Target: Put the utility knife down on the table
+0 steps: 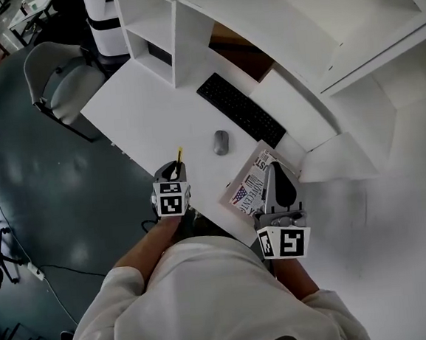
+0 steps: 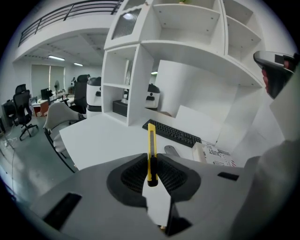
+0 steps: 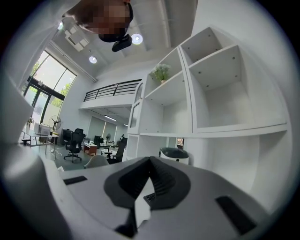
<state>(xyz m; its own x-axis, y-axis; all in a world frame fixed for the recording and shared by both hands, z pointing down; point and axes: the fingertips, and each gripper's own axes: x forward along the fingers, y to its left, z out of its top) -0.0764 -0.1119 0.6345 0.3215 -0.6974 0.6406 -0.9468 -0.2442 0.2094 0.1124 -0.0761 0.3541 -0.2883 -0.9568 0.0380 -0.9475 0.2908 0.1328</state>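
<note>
A slim yellow utility knife (image 2: 151, 149) stands upright between the dark pads of my left gripper (image 2: 151, 176), which is shut on its lower end. In the head view the left gripper (image 1: 174, 170) hangs over the near edge of the white table (image 1: 141, 112), and the knife (image 1: 179, 157) sticks out past the fingertips toward the desk. My right gripper (image 1: 274, 173) hovers over the printed paper at the table's near right. In the right gripper view its pads (image 3: 161, 176) meet at the tip of my right gripper (image 3: 151, 163) with nothing between them.
A black keyboard (image 1: 241, 110) lies toward the back, and a grey mouse (image 1: 221, 142) sits in front of it. A printed newspaper (image 1: 245, 186) rests at the near right corner. White shelving (image 1: 186, 27) rises behind the desk. A grey chair (image 1: 60, 79) stands to the left.
</note>
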